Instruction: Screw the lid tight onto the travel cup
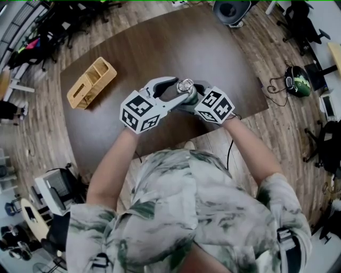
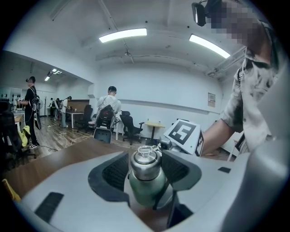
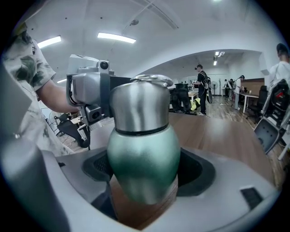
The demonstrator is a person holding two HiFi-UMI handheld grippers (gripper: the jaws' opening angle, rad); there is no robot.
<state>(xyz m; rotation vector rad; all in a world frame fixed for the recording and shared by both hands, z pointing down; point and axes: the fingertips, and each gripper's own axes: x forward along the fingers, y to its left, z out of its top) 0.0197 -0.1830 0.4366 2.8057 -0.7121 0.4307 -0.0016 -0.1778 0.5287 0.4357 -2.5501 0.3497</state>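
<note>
A travel cup with a green body (image 3: pixel 144 158) and a silver lid (image 1: pixel 185 84) is held between both grippers above the near part of the dark table (image 1: pixel 160 48). My left gripper (image 1: pixel 180 89) comes in from the left, and its pads (image 2: pixel 112 171) sit against the lid (image 2: pixel 145 163) on both sides. From the right, my right gripper (image 1: pixel 193 96) is shut on the green body, which fills the gap between its jaws in the right gripper view (image 3: pixel 144 174). The cup stands upright with the lid on top (image 3: pixel 140 106). Its base is hidden.
A light wooden organiser box (image 1: pixel 91 81) lies on the table's left part. The table's near edge (image 1: pixel 176 139) runs just under my forearms. Office chairs, desks and standing people (image 2: pixel 108 106) fill the room beyond, and a black round device (image 1: pixel 232 10) sits on the floor past the far edge.
</note>
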